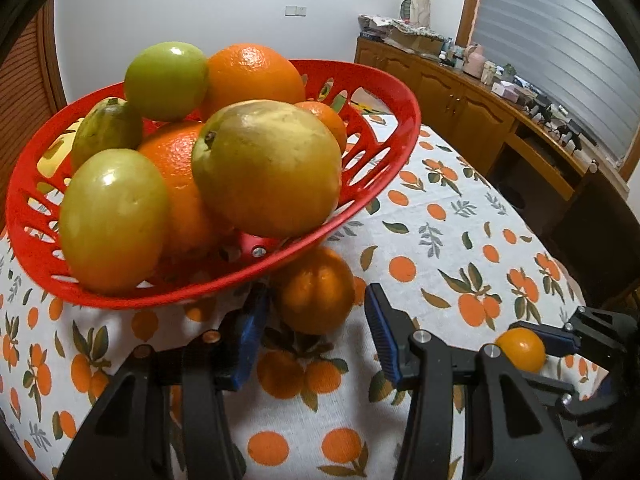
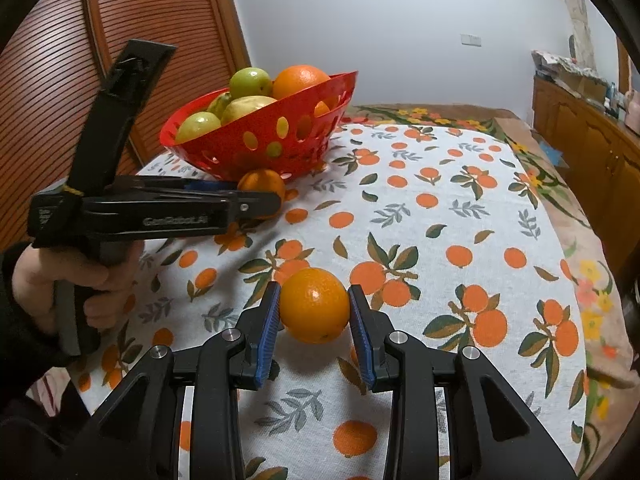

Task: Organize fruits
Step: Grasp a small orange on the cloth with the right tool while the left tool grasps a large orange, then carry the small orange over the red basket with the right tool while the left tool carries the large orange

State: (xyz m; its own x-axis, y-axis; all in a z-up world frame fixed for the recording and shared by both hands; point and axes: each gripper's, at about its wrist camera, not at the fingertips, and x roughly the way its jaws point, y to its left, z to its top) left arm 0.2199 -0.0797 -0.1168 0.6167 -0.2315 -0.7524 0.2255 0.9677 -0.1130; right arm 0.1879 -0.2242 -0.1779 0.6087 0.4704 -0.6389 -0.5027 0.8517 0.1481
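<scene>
Your right gripper (image 2: 314, 312) clasps an orange (image 2: 314, 305); your left gripper (image 1: 316, 312), spread wide, straddles another orange (image 1: 315, 292) beneath the red basket (image 1: 384, 176) at 12 o'clock. Next: lift, deposit.

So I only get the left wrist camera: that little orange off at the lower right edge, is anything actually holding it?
Observer: Yes. In the right wrist view, the right gripper has a blue pad against each side of that orange.
Visitor: And who carries the gripper I'm looking along?
Observer: A bare hand in a dark sleeve holds the left gripper by its handle.
Visitor: Is the bigger orange in front of me under the basket?
Observer: From the side, the bigger orange lies on the tablecloth right at the foot of the red basket, not beneath it.
</scene>
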